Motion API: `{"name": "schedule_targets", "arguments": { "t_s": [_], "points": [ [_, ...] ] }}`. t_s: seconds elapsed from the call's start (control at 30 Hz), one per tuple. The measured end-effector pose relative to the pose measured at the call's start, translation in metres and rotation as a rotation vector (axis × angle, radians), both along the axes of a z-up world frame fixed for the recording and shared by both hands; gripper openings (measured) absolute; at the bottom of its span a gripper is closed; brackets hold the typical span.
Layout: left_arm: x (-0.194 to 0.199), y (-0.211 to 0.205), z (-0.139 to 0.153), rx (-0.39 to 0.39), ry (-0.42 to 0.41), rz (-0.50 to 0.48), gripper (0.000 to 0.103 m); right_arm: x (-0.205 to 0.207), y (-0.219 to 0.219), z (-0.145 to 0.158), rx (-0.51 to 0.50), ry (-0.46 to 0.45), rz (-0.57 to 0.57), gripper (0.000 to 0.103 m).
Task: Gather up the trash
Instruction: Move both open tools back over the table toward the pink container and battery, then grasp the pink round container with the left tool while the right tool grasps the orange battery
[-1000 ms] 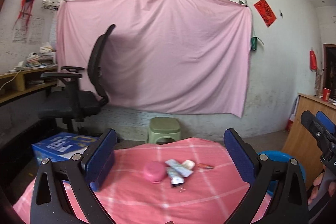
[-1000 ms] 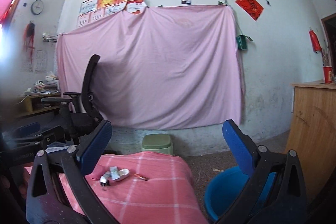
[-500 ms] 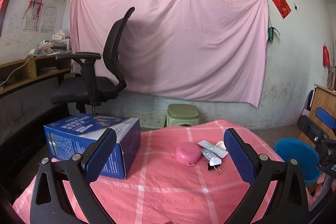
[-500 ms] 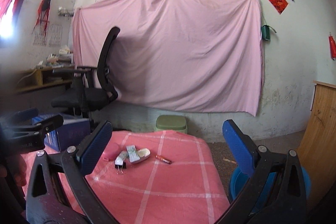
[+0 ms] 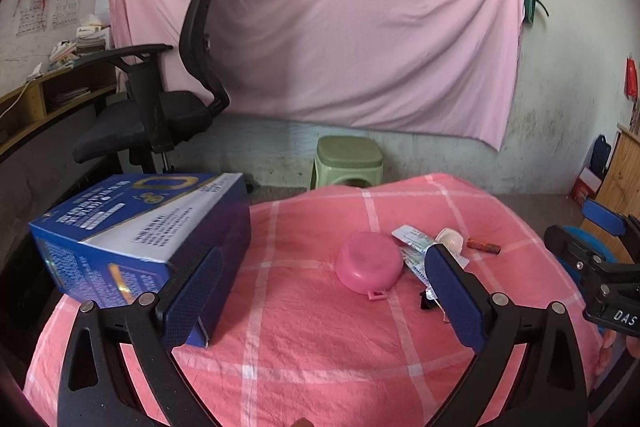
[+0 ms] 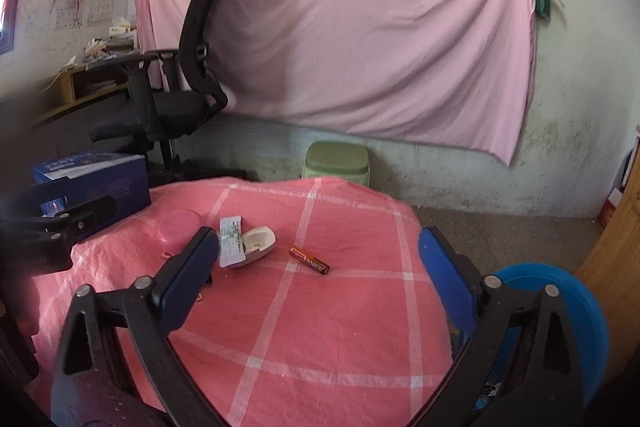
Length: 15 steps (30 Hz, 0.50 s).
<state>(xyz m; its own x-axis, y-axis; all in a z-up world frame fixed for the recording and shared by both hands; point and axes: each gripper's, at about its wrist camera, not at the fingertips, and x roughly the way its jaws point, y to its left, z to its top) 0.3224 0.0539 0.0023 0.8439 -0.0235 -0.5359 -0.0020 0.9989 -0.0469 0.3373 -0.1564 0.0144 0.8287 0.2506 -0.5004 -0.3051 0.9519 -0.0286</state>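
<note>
Pink-checked tablecloth [image 6: 344, 311] bears the battery [image 6: 309, 259] and wrappers [image 6: 231, 242] clustered together; your left gripper [image 5: 320, 291] and right gripper [image 6: 320, 283] hover spread and empty, blue bin [image 6: 576, 311] alongside for drop-off.

My left tongs [image 5: 324, 291] spread wide, nothing between the blue pads, held level and pointing forward. My right tongs [image 6: 320, 277] likewise wide apart and empty, off to the right.
</note>
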Motion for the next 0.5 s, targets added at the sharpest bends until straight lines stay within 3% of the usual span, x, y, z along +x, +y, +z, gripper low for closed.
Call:
{"name": "schedule_targets", "arguments": {
  "t_s": [0.3, 0.5],
  "points": [
    [0.051, -0.007, -0.038, -0.005, 0.212, -0.119, 0.066, 0.057, 0.004, -0.033, -0.05, 0.269, 0.062, 0.087],
    [0.07, -0.016, -0.051, 0.008, 0.28, -0.158, 0.065, 0.078, 0.016, -0.051, -0.103, 0.377, 0.119, 0.072]
  ]
}}
